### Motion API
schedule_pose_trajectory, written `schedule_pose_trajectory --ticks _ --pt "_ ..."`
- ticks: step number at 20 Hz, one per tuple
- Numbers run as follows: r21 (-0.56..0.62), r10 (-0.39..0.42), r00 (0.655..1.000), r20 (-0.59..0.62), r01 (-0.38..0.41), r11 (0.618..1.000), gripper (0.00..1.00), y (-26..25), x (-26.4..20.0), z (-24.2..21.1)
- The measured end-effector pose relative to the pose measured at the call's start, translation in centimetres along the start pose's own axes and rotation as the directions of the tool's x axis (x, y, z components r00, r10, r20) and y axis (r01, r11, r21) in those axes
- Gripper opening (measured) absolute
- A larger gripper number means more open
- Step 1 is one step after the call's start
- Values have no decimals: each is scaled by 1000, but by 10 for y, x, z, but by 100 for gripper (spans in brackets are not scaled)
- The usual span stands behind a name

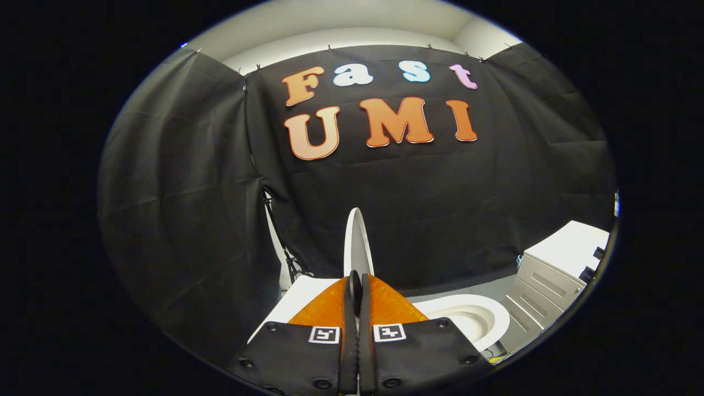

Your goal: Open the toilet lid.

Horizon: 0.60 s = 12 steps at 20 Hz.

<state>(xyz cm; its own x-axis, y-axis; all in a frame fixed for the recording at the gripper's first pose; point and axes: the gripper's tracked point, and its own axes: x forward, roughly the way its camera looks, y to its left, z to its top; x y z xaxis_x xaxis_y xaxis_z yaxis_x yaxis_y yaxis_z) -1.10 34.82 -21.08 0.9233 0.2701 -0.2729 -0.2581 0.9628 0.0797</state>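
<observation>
The toilet lid [357,242] is seen edge-on, raised near upright, rising as a thin white blade just ahead of and above the gripper [356,283] tips. Its lower edge is pinched between the two fingers, w/ the dark pads pressed narrowly together on it, so the claw is judged closed on the lid, not wide. The lid is judged a stiff, light moulded plastic shell w/ a smooth, prob. slippery glaze; it is expected to pivot freely on a rear hinge and to drop if released before it is past vertical. The rim edge, away from the hinge, is judged the best hold: thin enough for a narrow pinch, giving most leverage. A firm but not crushing squeeze is advised, since the surface offers little friction. The task is judged nearly done, w/ the lid already stood up; what is left is prob. only resting it back and letting go. To the right of the fingers, the open toilet bowl [473,316] w/ its white seat ring is exposed. A white flat surface [300,300], poss. the cistern top, is seen left of the fingers; that can't be told for sure. Further right, a white cabinet [555,275] w/ drawer fronts is set well apart. Black cloth wall [181,209] is hung behind everything.
</observation>
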Motion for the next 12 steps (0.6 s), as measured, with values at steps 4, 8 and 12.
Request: schedule_pose_trajectory --ticks 4,8,12 --pt "-25 21 1000 -6 -21 999 9 20 0 -5" --pt "-55 34 999 -11 -34 998 9 39 2 -11" --pt "-85 63 998 -23 -65 994 9 61 6 -18"
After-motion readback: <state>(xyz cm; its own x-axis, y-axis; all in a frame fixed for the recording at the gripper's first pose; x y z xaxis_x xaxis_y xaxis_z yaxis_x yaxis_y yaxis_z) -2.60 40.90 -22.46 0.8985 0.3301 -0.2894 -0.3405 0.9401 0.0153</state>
